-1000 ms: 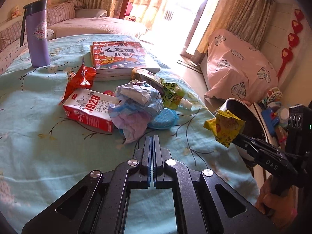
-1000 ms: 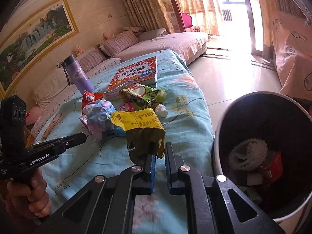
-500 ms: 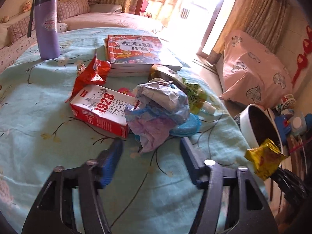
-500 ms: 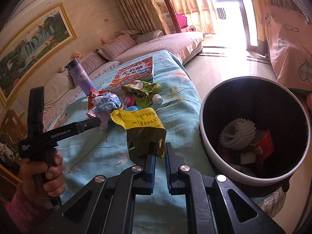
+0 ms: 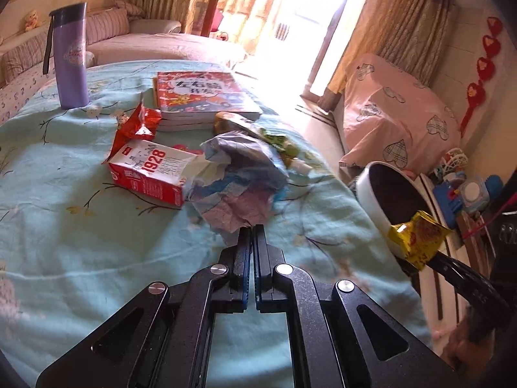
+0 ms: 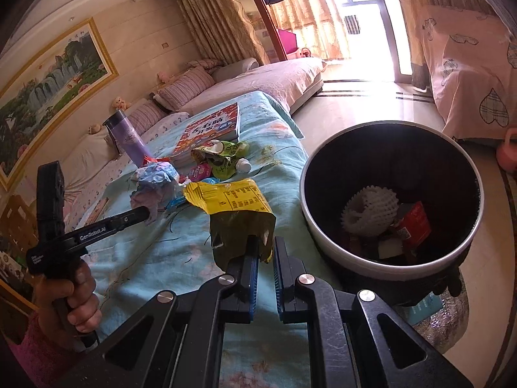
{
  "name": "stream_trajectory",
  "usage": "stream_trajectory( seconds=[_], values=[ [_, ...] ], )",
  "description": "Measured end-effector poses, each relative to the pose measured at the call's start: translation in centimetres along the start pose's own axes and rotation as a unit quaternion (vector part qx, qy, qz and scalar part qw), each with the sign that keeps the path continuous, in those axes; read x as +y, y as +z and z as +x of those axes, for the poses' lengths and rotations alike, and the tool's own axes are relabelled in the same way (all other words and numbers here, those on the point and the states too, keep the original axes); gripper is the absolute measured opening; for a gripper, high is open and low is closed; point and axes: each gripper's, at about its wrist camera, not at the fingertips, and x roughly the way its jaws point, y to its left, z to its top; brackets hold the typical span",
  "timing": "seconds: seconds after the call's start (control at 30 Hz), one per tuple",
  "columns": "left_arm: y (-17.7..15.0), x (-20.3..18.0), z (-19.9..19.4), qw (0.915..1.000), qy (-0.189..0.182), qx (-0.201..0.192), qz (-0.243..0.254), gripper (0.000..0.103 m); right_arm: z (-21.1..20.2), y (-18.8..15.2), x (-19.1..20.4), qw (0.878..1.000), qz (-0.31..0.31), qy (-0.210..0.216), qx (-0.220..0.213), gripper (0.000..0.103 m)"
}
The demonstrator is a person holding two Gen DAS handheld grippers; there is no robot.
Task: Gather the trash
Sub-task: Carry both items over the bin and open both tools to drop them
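Observation:
My left gripper [image 5: 251, 231] is shut on the near edge of a crumpled blue and pink paper wad [image 5: 240, 181] lying on the teal-covered table [image 5: 80, 252]. My right gripper [image 6: 265, 248] is shut on a yellow snack wrapper [image 6: 237, 213] and holds it above the table edge, just left of the black trash bin [image 6: 391, 258]. The wrapper [image 5: 416, 237] also shows in the left wrist view, at the bin's [image 5: 374, 194] rim. A red and white 1928 carton [image 5: 150, 169], a red wrapper [image 5: 137, 126] and a green pouch [image 6: 223, 156] lie on the table.
A purple bottle [image 5: 71, 56] stands at the back left. A stack of books [image 5: 200, 97] lies behind the trash pile. The bin holds a white foam net [image 6: 370, 210] and red packaging. A sofa and a pink-covered piece of furniture stand beyond.
My left gripper opened, moved forward and shut on the paper wad's edge. My right gripper carried the yellow wrapper right, closer to the bin.

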Motion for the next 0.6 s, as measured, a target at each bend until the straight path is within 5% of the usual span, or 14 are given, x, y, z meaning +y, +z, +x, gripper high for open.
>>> stream_trajectory(
  seconds=[0.6],
  values=[
    [-0.8,-11.7,-1.7,0.9926,-0.084,0.004,0.088,0.001,-4.5,-0.6,-6.0,0.998,0.042,-0.045,-0.031,0.009]
  ],
)
